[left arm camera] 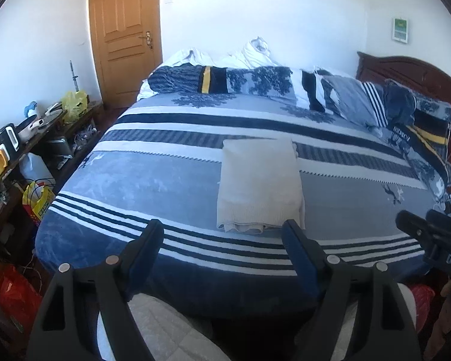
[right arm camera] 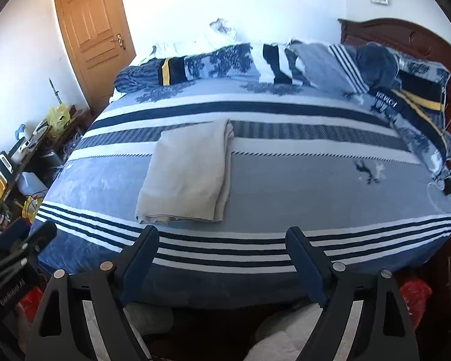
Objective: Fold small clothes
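Observation:
A cream knit garment (left arm camera: pixel 260 180) lies folded in a neat rectangle on the blue striped bedspread (left arm camera: pixel 135 180); it also shows in the right wrist view (right arm camera: pixel 186 174). My left gripper (left arm camera: pixel 224 231) is open and empty, held above the bed's near edge just short of the garment's hem. My right gripper (right arm camera: pixel 222 237) is open and empty, also at the near edge, with the garment ahead and to its left. The right gripper shows at the right edge of the left wrist view (left arm camera: pixel 427 225); the left gripper shows at the left edge of the right wrist view (right arm camera: pixel 30 237).
Pillows and a rolled quilt (left arm camera: pixel 225 79) line the far side of the bed. A dark wooden headboard (left arm camera: pixel 421 72) stands at the right. A cluttered shelf (left arm camera: pixel 21 138) and bags stand left of the bed. A wooden door (left arm camera: pixel 124 30) is at the back.

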Motion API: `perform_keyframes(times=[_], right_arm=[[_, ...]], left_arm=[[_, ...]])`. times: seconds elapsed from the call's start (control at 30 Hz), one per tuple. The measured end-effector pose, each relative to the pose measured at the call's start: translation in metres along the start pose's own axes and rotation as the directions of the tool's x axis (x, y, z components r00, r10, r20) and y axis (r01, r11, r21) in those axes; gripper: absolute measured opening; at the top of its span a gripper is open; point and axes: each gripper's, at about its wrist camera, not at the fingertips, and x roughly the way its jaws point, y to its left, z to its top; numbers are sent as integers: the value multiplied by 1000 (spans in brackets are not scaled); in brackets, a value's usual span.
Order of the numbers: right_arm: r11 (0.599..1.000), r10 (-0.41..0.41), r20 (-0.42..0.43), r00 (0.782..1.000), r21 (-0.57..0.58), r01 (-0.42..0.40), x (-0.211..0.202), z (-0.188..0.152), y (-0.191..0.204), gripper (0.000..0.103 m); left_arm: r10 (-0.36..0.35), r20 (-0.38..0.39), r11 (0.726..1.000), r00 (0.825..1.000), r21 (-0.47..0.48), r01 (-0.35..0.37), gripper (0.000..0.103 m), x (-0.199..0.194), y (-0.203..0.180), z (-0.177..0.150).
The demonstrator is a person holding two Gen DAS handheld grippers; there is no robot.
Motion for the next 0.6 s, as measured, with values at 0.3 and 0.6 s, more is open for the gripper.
perform_keyframes(times=[0.3,0.6], right_arm=[[998,-55,68,996,-29,57,-40,1,5,90],[996,-50,83,995,-64,56,-46,3,18,90]], left_arm=[[31,23,999,999,5,-31,87,-23,-3,4],[40,23,998,999,48,-41,87,-30,-12,3]])
